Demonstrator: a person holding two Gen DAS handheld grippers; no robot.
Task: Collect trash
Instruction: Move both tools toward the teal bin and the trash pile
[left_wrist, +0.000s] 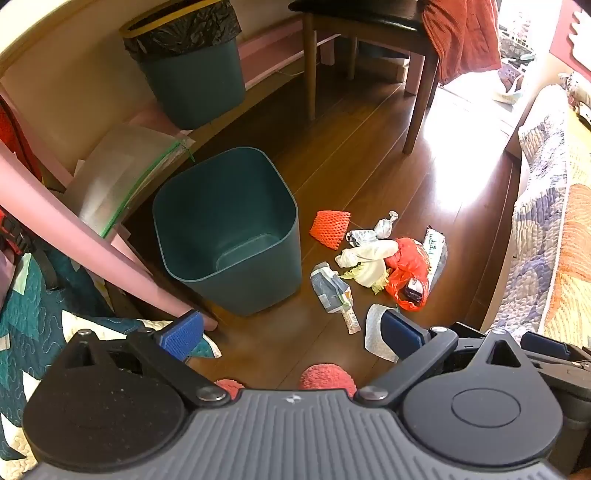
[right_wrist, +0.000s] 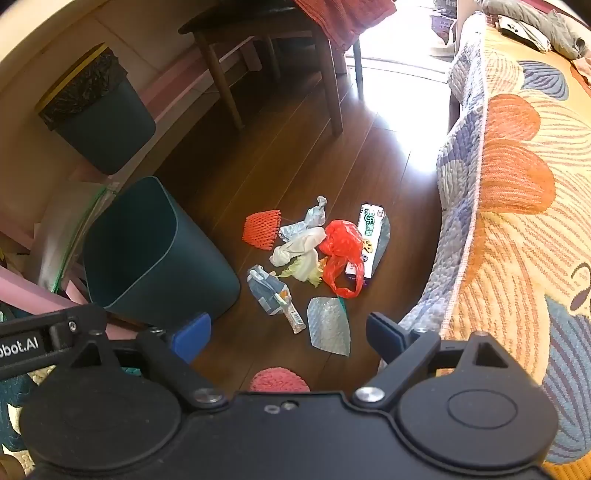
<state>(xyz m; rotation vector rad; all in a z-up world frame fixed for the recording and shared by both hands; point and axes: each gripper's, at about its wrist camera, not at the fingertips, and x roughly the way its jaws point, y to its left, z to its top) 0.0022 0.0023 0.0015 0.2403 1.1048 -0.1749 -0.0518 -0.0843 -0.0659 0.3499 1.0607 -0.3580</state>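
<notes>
A pile of trash lies on the wooden floor: an orange foam net (left_wrist: 330, 228) (right_wrist: 261, 229), a red plastic bag (left_wrist: 408, 271) (right_wrist: 341, 254), white crumpled paper (left_wrist: 367, 258) (right_wrist: 299, 251), a grey carton (left_wrist: 328, 286) (right_wrist: 267, 290), a silver wrapper (left_wrist: 375, 332) (right_wrist: 328, 325) and a printed wrapper (left_wrist: 436, 251) (right_wrist: 373, 236). An empty teal bin (left_wrist: 229, 229) (right_wrist: 147, 251) stands left of the pile. My left gripper (left_wrist: 291, 332) is open and empty above the floor, near the bin. My right gripper (right_wrist: 288, 332) is open and empty above the near edge of the pile.
A second teal bin with a black liner (left_wrist: 188, 62) (right_wrist: 99, 110) stands by the wall. A wooden chair (left_wrist: 369, 55) (right_wrist: 277, 66) stands behind the pile. A quilted bed edge (left_wrist: 546, 240) (right_wrist: 498, 221) runs along the right. A pink bar (left_wrist: 74, 229) crosses at left.
</notes>
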